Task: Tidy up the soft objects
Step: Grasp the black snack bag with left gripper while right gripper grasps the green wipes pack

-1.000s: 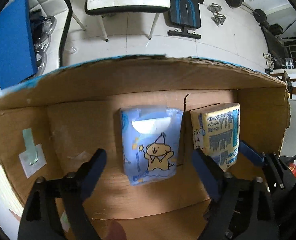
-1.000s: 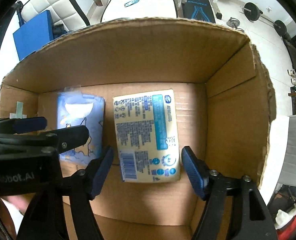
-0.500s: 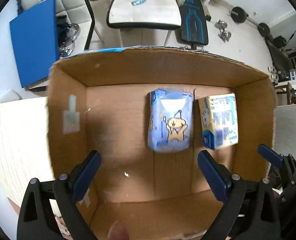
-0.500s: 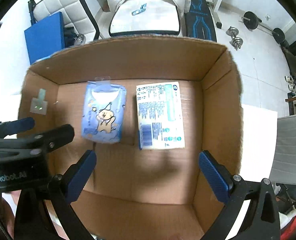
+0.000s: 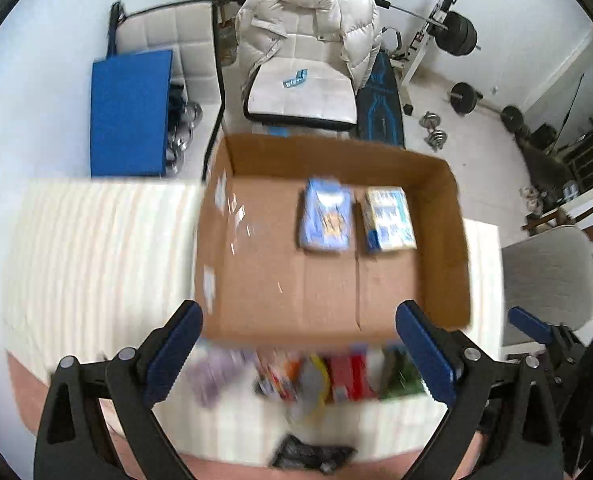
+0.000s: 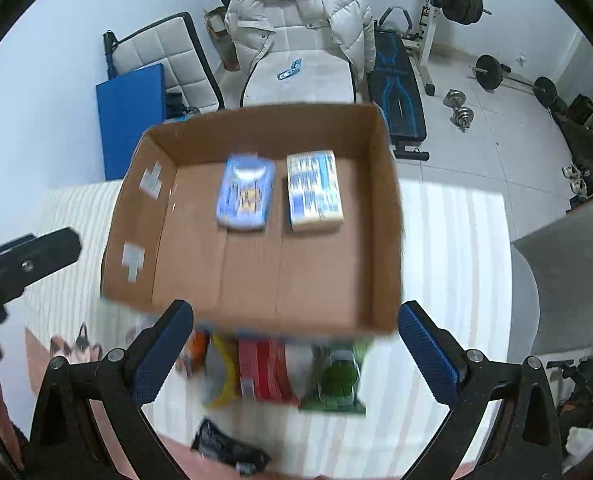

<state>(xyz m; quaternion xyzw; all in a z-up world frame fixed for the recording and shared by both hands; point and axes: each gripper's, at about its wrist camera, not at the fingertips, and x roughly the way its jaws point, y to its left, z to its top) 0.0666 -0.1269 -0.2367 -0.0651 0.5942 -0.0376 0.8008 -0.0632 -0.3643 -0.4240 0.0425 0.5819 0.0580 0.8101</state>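
Presently, both grippers, left (image 5: pixel 298 344) and right (image 6: pixel 296 344), are hovering with jaws wide, gripping nothing. Blue pack (image 6: pixel 246 191) and yellow pack (image 6: pixel 314 190) are lying side by side in box (image 6: pixel 388 240), at 12 o'clock.

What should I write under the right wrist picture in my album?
Open right gripper above a cardboard box holding a blue pack and a yellow pack.

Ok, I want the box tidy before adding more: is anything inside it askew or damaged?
Nothing stands out. The blue cartoon tissue pack and the cream printed tissue pack lie flat, side by side with a gap between them, near the far wall of the brown cardboard box. Motion blur hides fine damage.
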